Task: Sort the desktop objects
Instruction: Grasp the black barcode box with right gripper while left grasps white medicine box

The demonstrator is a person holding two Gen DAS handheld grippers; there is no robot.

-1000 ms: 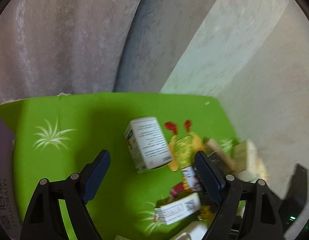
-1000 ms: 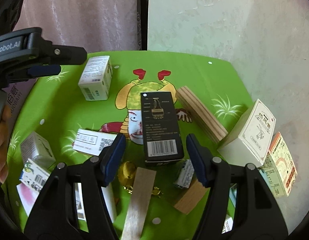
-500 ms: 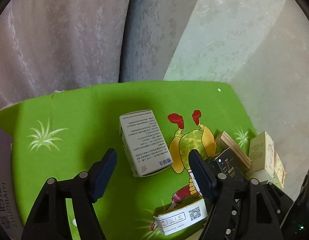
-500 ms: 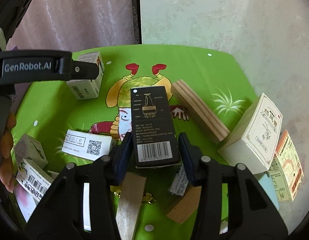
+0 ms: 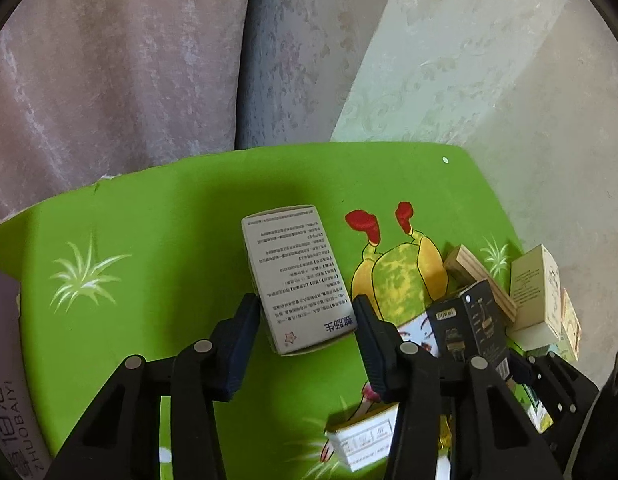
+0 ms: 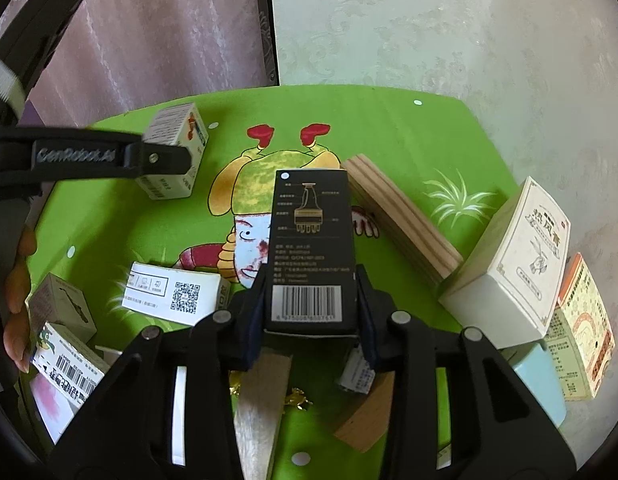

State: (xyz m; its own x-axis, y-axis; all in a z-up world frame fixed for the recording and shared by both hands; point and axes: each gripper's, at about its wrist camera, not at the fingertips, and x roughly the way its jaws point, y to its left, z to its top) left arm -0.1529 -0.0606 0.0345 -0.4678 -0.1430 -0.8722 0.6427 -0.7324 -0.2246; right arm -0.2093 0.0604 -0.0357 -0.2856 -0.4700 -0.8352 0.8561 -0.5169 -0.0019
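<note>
A white box [image 5: 297, 280] printed with small text lies on the green cartoon mat [image 5: 149, 240]. My left gripper [image 5: 305, 304] straddles its near end; the jaws are closing, and both pads meet the box's sides. In the right wrist view the same white box [image 6: 173, 152] sits at the far left, partly behind the left gripper's black frame. A black box [image 6: 311, 240] with a barcode stands between my right gripper [image 6: 312, 280] fingers, whose jaws are closing with both pads pressed on it. In the left wrist view the black box [image 5: 473, 320] tilts up off the mat.
A long plywood block [image 6: 401, 224] lies right of the black box, with a cream box [image 6: 517, 256] and an orange-patterned box [image 6: 581, 320] beyond it. A white QR-code box [image 6: 173, 292], small boxes [image 6: 61, 308] and wood pieces [image 6: 261, 392] crowd the near side. A person's fingers [image 6: 17, 280] show at the left edge.
The left gripper has come down over the white box and its jaws have narrowed onto it. The right jaws have closed from a wide gap onto the black box.
</note>
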